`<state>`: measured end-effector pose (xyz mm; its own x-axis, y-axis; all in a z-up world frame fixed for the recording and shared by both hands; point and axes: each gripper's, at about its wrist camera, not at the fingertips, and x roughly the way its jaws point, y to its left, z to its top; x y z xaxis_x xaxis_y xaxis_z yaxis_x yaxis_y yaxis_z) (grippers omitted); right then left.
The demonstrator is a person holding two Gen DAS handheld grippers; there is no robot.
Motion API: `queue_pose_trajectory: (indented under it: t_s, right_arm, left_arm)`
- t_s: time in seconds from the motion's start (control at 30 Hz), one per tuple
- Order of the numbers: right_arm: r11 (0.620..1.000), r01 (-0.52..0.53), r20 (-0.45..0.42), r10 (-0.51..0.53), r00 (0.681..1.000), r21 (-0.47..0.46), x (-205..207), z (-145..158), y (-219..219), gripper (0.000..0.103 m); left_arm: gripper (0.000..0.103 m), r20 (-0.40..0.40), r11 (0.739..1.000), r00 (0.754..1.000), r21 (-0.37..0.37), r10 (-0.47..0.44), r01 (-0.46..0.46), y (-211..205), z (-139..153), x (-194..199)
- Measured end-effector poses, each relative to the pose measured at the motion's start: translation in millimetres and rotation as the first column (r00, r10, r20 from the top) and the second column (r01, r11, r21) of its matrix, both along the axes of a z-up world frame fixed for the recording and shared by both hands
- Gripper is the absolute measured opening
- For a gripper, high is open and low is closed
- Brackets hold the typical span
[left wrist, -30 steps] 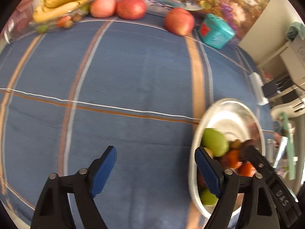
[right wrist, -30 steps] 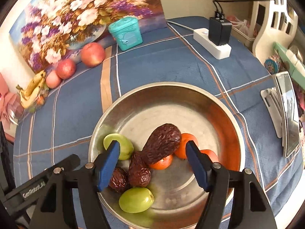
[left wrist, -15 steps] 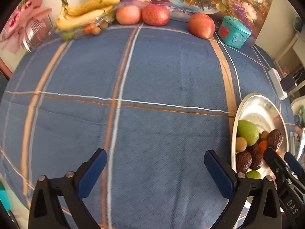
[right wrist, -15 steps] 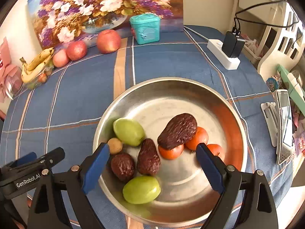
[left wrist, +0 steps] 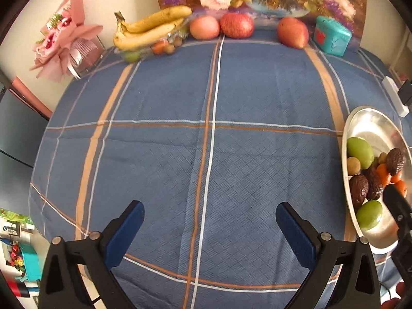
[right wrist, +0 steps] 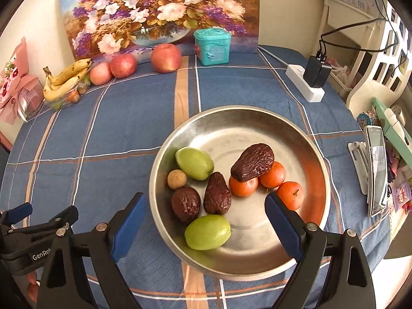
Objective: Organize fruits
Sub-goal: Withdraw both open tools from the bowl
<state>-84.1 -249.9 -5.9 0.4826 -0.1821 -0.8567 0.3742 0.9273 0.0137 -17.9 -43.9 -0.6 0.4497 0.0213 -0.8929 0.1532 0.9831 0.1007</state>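
A steel bowl [right wrist: 303, 139] on the blue plaid cloth holds two green fruits [right wrist: 194, 163], three dark wrinkled fruits [right wrist: 253, 161], three small oranges [right wrist: 290, 195] and a small brown fruit [right wrist: 177, 179]. My right gripper [right wrist: 204, 220] is open and empty, raised over the bowl's near edge. My left gripper [left wrist: 209, 228] is open and empty above bare cloth, left of the bowl [left wrist: 370, 121]. Bananas [left wrist: 152, 29] and three apples [left wrist: 237, 25] lie at the table's far edge.
A teal box [right wrist: 212, 46] and a flower painting [right wrist: 159, 13] stand at the back. A power strip with a charger [right wrist: 306, 83] and a phone on a stand [right wrist: 376, 172] lie right of the bowl. A pink bouquet [left wrist: 64, 43] sits far left.
Both grippers have pulled back and up from the bowl and their jaws have opened wider. The left gripper has swung left, so the bowl now sits at its right edge.
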Motion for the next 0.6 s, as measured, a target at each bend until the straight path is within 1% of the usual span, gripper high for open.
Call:
queue_pose_trajectory:
  t_s: [0.1,0.23,0.37,0.6]
  right_arm:
    - [1.000,-0.006,0.002,0.006,1.000,-0.012,-3,2,4,0.092]
    - [0.999,-0.004,0.022,0.004,1.000,-0.034,-6,7,7,0.092]
    - [0.999,-0.003,0.034,0.005,0.999,-0.043,-8,11,10,0.092]
    - [0.999,-0.007,0.020,0.007,1.000,-0.037,-5,8,10,0.092]
  left_arm:
    - [0.103,0.051,1.000,0.999,-0.001,-0.008,0.009,4,11,-11]
    - [0.103,0.090,1.000,0.996,-0.014,0.000,0.002,3,21,-11]
    - [0.103,0.094,0.999,0.995,-0.049,0.016,-0.012,10,23,-12]
    - [0.103,0.053,0.995,0.998,-0.100,0.030,-0.024,15,19,-7]
